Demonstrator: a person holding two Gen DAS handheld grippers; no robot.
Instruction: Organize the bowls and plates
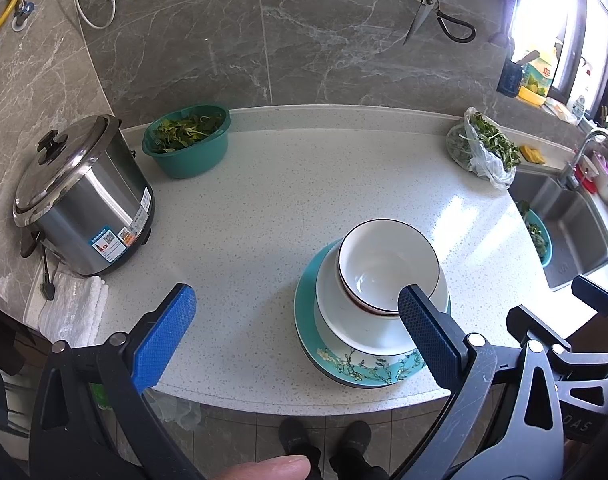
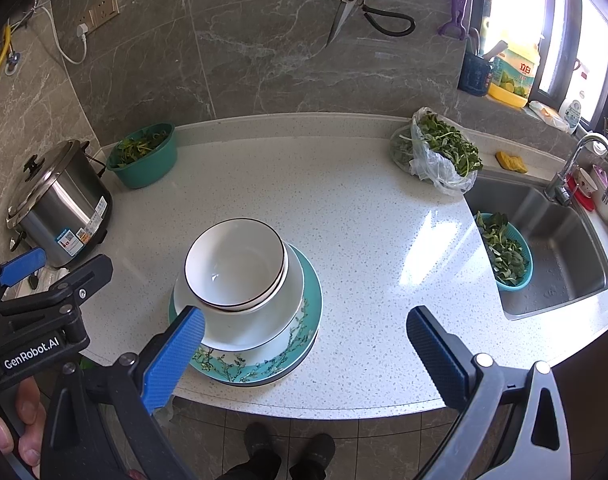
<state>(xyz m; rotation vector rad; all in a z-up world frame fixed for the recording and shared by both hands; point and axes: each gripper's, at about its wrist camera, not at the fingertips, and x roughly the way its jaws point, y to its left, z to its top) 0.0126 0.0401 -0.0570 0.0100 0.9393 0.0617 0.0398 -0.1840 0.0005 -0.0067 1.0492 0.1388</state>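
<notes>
A stack of dishes stands near the counter's front edge. A teal floral plate is at the bottom, a white plate lies on it, and white bowls with dark rims are nested on top. My left gripper is open and empty, held above the counter to the left of the stack. My right gripper is open and empty, held above the stack's right side. Neither touches the dishes.
A steel rice cooker and a folded white towel are at the left. A green basin of greens stands at the back, a bag of greens at the back right. The sink holds a teal colander. Scissors hang on the wall.
</notes>
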